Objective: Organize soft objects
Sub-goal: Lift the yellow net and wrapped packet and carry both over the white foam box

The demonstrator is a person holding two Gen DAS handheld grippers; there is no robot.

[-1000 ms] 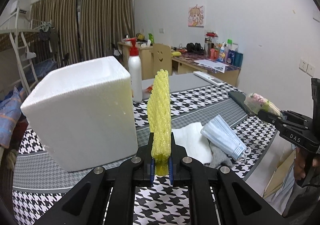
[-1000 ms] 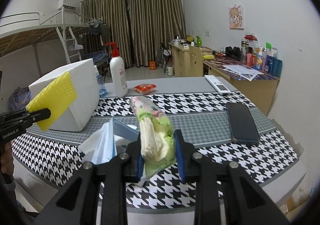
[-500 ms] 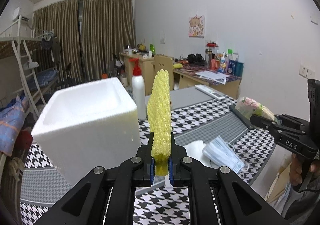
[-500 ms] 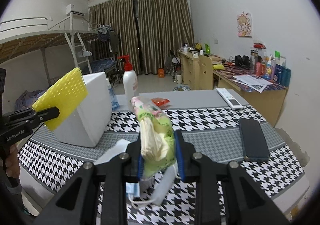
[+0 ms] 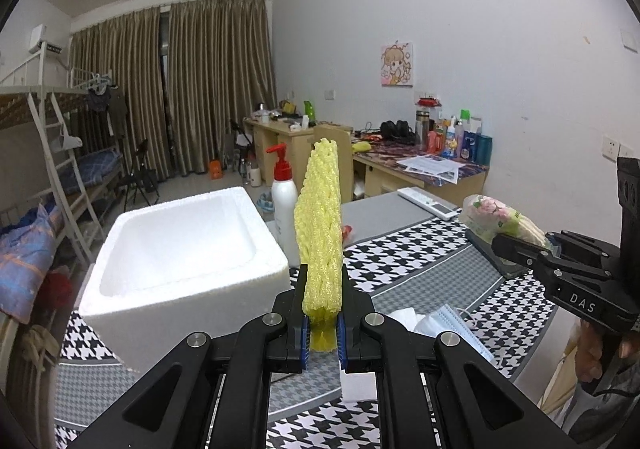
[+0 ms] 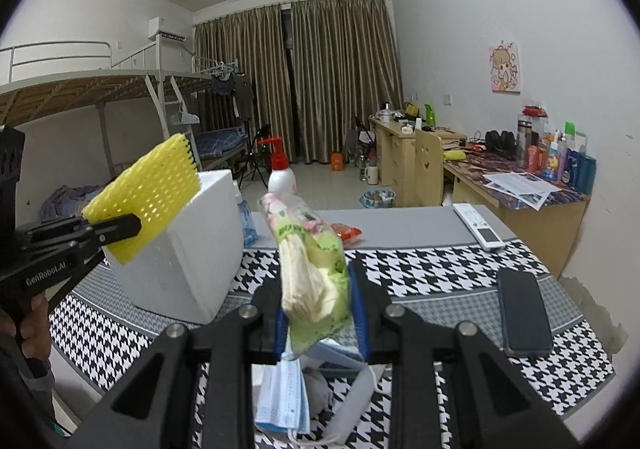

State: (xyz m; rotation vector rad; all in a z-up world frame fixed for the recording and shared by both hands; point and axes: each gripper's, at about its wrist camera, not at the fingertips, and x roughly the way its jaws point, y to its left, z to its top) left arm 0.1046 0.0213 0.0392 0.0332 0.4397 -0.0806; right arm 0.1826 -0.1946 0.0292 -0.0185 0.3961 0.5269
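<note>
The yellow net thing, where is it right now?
The yellow foam net is pinched upright in the left tool, held up above the checked tablecloth, just right of the white foam box.

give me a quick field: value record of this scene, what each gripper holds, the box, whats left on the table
left gripper: shut on yellow foam net, held upright
right gripper: shut on plastic packet, green and pink
foam box: white, open top, inside looks empty, stands on checked tablecloth
left on table: blue face masks, white tissue, pump bottle, phone, remote, small red packet
task state: both soft items lifted, neither in the box yet
</note>
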